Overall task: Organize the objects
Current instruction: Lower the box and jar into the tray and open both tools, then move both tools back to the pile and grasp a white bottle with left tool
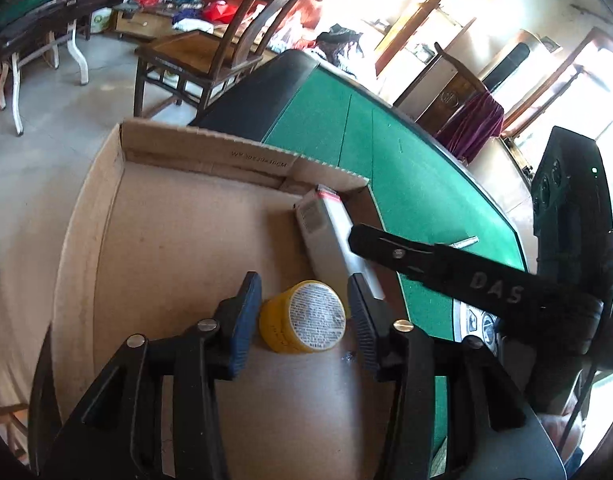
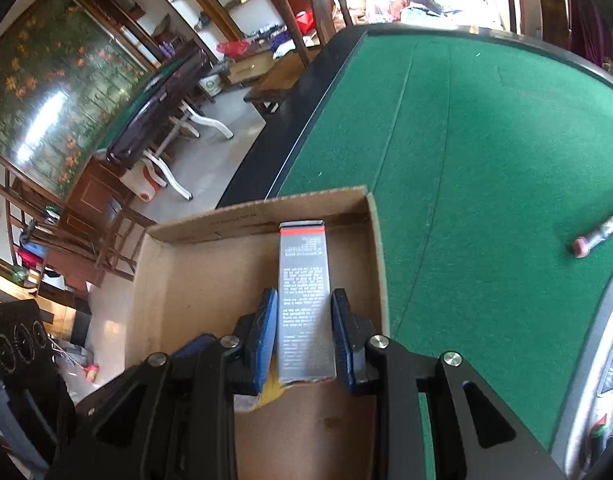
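Cardboard tray: right tongs clamp silver carton; left tongs spread around yellow jar.

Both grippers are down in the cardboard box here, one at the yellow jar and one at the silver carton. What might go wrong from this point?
1. The right gripper straddles the silver carton close beside the yellow jar; lifting or shifting the carton may knock the jar.
2. The left gripper and the right gripper's finger sit very near each other in the cardboard box, so they may collide.
3. The pen lying out on the green table might get overlooked.
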Motion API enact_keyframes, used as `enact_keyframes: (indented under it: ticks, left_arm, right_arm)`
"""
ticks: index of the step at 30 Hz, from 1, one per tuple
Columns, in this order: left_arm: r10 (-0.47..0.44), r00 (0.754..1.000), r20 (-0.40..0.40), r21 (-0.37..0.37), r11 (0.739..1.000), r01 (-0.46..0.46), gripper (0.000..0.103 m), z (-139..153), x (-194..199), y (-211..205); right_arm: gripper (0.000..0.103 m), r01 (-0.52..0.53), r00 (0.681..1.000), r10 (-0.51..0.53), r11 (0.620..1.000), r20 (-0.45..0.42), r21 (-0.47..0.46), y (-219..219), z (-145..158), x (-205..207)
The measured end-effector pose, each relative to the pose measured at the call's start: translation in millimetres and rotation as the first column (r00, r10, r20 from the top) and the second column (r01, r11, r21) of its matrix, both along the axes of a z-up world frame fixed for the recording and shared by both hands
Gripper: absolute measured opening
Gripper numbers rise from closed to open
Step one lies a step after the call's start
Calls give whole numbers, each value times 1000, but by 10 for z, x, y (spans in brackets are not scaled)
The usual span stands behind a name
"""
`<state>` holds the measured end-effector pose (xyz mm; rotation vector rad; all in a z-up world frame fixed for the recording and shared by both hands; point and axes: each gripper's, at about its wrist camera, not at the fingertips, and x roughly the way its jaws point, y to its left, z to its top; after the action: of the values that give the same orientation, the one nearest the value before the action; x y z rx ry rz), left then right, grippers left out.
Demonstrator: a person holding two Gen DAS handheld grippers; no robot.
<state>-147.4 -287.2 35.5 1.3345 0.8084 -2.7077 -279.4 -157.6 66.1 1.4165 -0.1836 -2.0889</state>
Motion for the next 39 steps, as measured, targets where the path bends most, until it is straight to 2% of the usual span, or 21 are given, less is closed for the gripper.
enact_keyframes:
  ticks: [2,9,11,12,14,15,17,20,23,28,30,33,36,39]
  left_arm:
    - [-5,1000,-24,-22,1000,5,57,46,17,43]
    - [32,999,-27,-77,996,-34,57,63,37,33]
    - [46,998,-35,-83,995,-48,57,80,71,4]
    - [53,998,-41,-90,994,-56,57,91,81,2]
    - [60,997,-54,-104,992,-65,57,113,113,15]
    - [58,996,-61,-111,992,-65,57,131,120,35]
    - [53,996,-72,-133,989,-62,57,163,129,81]
    - [39,995,-92,-170,984,-54,57,222,148,155]
    - [20,995,-98,-170,985,-37,57,242,173,203]
    - [-12,996,-83,-191,982,-4,57,228,163,281]
    - [-17,996,-90,-187,982,0,57,248,177,300]
    - [-47,993,-105,-177,984,28,57,288,211,343]
    - [-129,984,-122,-171,979,107,57,360,254,490]
    - [-272,953,-133,-216,947,240,57,451,330,800]
  right_arm:
    - [27,-1,1000,1,1000,-4,-21,108,49,6]
    - [27,-31,999,31,999,14,-29,70,-7,89]
    - [27,-13,1000,12,999,-14,-34,143,46,82]
    - [27,2,999,-2,1000,-40,-14,201,86,56]
    - [27,57,992,-45,993,-119,99,323,147,-59]
    - [27,98,981,-59,973,-184,209,387,143,-142]
    - [27,165,962,-70,920,-265,356,532,56,-319]
    - [27,231,953,-131,896,-272,378,862,-125,-574]
    - [27,258,946,-140,871,-292,419,1076,-262,-764]
    - [27,230,966,-154,880,-208,416,1289,-339,-837]
    - [27,213,976,-170,888,-138,408,1397,-356,-758]
    - [29,178,984,-152,887,-94,427,1588,-297,-501]
    - [29,154,988,-140,886,-64,437,1832,-267,-195]
    - [29,151,988,-131,910,-76,387,2131,-123,245]
